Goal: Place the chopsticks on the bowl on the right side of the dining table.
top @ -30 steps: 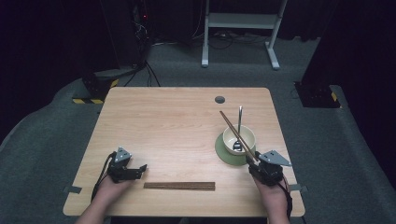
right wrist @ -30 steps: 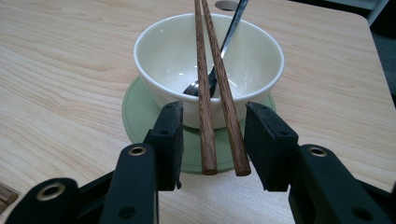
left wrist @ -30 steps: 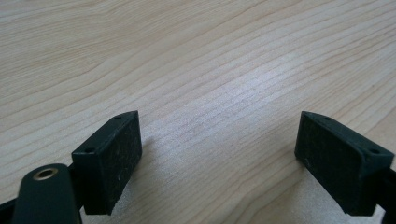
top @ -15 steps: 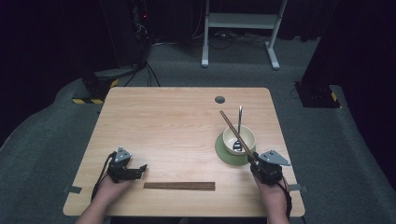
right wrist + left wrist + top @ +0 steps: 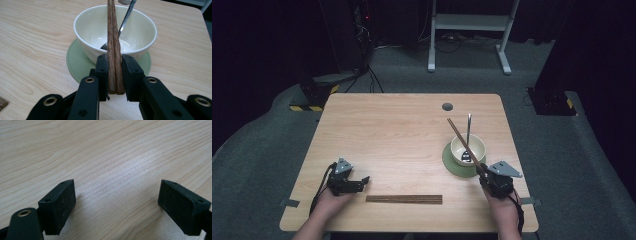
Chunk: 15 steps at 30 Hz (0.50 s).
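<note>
The right gripper [image 5: 115, 75] has just been closing its jaws, and they now clamp the near ends of a pair of chopsticks [image 5: 113, 30] that lean across the bowl [image 5: 140, 27] on its green saucer [image 5: 75, 62], near the table's right edge. I judge the pickup step is under way; next comes a clean lift without tipping the bowl or knocking the spoon [image 5: 127, 15]. The left gripper [image 5: 117, 205] rests spread wide over bare table [image 5: 100, 150]. The high view adds a second pair of chopsticks [image 5: 404, 199] lying flat along the near edge.
</note>
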### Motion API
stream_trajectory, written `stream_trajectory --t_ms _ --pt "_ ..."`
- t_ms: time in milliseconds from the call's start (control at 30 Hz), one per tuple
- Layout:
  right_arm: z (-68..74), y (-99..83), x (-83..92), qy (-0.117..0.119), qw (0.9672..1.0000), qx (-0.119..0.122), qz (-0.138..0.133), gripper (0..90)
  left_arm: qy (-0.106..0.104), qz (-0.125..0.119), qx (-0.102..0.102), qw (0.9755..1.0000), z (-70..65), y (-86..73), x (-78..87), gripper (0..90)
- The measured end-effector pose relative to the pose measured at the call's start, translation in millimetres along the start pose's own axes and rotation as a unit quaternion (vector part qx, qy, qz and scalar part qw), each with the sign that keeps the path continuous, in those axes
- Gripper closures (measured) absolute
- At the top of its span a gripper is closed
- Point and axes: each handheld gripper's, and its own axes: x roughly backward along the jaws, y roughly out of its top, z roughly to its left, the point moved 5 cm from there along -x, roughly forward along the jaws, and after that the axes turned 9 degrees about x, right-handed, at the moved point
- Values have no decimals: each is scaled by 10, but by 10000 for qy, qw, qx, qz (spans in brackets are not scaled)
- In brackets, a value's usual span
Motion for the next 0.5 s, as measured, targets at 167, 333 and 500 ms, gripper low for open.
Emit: stream_trajectory --t_ms 167,333,500 --pt "42 18 -1 139 9999 60 -22 759 -2 1 -5 10000 0 0 0 147" --pt "71 37 2 164 9998 138 -45 759 -3 0 -6 10000 -2 0 0 147" --pt "50 16 10 178 9998 81 -56 757 -9 0 -10 10000 -2 0 -1 147"
